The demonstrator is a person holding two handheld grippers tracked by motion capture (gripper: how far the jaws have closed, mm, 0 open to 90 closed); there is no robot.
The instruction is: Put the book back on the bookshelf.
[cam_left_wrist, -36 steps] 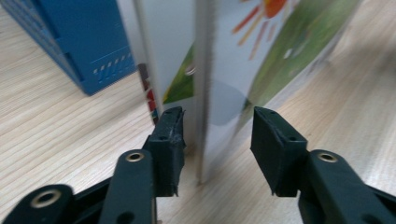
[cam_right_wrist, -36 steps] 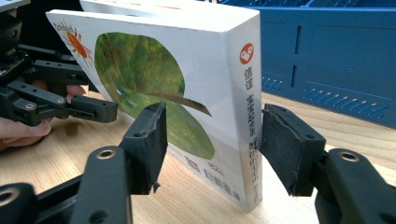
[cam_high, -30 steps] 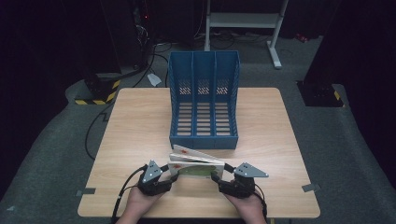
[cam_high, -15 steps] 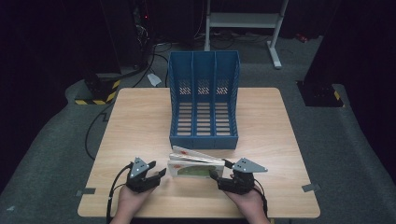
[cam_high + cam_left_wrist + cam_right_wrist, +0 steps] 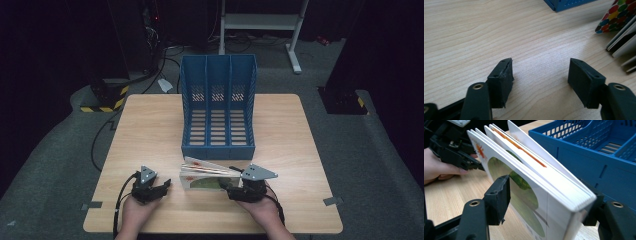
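Books (image 5: 207, 176), a thin stack of board volumes, are seen at lower centre of the high view, just below the front lip of the blue file rack (image 5: 218, 107); in the right gripper view they (image 5: 529, 185) are clamped on edge, spine end between the jaws of the right gripper (image 5: 239, 189). The left gripper (image 5: 159, 187), at lower left, has just been opening; nothing is between its wide jaws (image 5: 540, 77), only bare table (image 5: 486, 32). For a clean lift, the stack is best kept square and tilted upright before a slot is approached; the rack's front lip stands directly in the path, and loose covers may splay.
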